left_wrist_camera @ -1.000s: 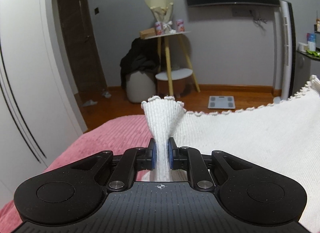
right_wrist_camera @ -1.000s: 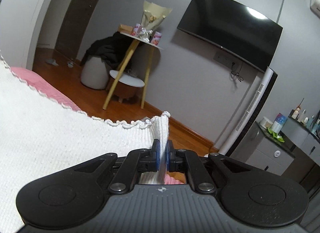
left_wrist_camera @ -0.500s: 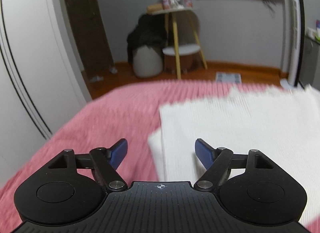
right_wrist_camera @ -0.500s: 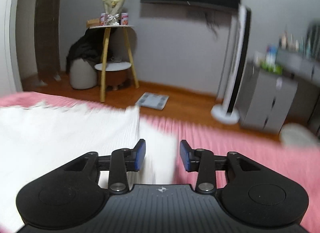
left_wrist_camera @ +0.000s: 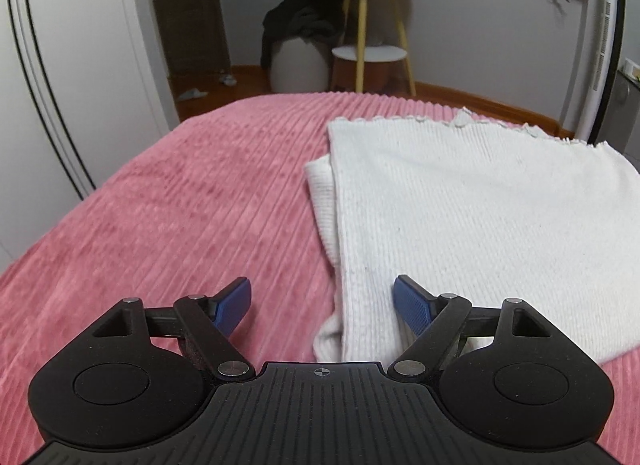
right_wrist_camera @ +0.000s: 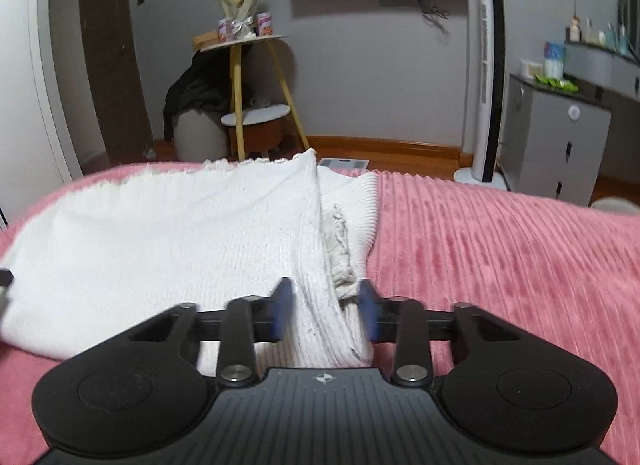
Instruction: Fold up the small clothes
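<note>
A white knit garment point(left_wrist_camera: 460, 205) lies folded flat on the pink ribbed bed cover point(left_wrist_camera: 180, 205), its scalloped hem at the far side. My left gripper point(left_wrist_camera: 322, 297) stands wide open low over the garment's near left corner. The folded edge runs between its blue pads point(left_wrist_camera: 408, 301), which do not touch it. In the right wrist view the garment point(right_wrist_camera: 160, 245) shows a bunched under-layer along its right edge. My right gripper point(right_wrist_camera: 325, 293) straddles that edge near the front. Its jaws are closing, with the cloth between the pads and no firm pinch visible.
Beyond the bed's far edge are a wooden floor, a yellow-legged side table point(right_wrist_camera: 256, 117), a pale pouf with dark clothes point(left_wrist_camera: 296, 65), a bathroom scale point(right_wrist_camera: 344, 163), a tower fan point(right_wrist_camera: 486, 77) and a grey cabinet point(right_wrist_camera: 556, 137). A white wardrobe point(left_wrist_camera: 60, 85) stands on the left.
A second ago both grippers were shut on raised corners of the garment. Both let go, and the cloth now lies flat and folded. Both grippers have pulled back and sunk to its near edge.
</note>
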### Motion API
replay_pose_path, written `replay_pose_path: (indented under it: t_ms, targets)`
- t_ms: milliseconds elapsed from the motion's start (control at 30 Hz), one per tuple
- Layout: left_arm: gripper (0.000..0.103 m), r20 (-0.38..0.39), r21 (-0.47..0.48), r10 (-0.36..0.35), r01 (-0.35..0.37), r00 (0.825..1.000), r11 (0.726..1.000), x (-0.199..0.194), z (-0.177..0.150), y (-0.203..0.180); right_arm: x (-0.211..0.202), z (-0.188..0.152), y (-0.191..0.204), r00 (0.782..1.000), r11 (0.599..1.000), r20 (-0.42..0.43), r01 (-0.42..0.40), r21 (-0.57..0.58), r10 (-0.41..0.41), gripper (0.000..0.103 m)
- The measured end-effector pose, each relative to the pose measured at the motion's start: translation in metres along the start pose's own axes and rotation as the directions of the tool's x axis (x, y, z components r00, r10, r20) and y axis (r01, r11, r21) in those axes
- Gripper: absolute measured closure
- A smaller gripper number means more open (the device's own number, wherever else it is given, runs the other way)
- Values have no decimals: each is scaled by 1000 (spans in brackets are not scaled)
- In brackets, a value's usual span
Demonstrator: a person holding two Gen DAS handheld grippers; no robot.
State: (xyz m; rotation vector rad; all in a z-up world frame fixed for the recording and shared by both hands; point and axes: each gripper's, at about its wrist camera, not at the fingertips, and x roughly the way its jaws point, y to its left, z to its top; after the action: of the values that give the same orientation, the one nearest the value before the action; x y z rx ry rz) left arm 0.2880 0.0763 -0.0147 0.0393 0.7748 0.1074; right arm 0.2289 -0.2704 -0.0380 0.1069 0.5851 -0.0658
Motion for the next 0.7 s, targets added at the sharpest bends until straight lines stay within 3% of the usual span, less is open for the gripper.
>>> replay_pose_path:
  t_ms: [300,400,467,500,600,700]
  targets:
    - [21,-7,-31,0,0,1000,1000,9,-4,6,18,-13,13,996,987,13,85,-139,-84,87]
    - [14,-1,-88,18,-18,1000,996,3,-5,18,19,-16,2,997,993,14,71,-97,-70,87]
    - [10,16,-115,40,-38,999,993,-2,-7,28,15,-15,1,996,992,19,89,-92,-88,78]
    - [10,25,-124,25,-22,999,992,-5,-9,33,11,-14,2,993,989,26,116,-91,-114,73]
    - [11,20,-177,-82,84,996,981,-8,-12,45,-5,-12,0,989,990,51,137,-36,-135,73]
    - [11,-3,-341,-253,237,967,910,2,-14,58,-22,-14,17,987,990,92,136,-36,-132,73]
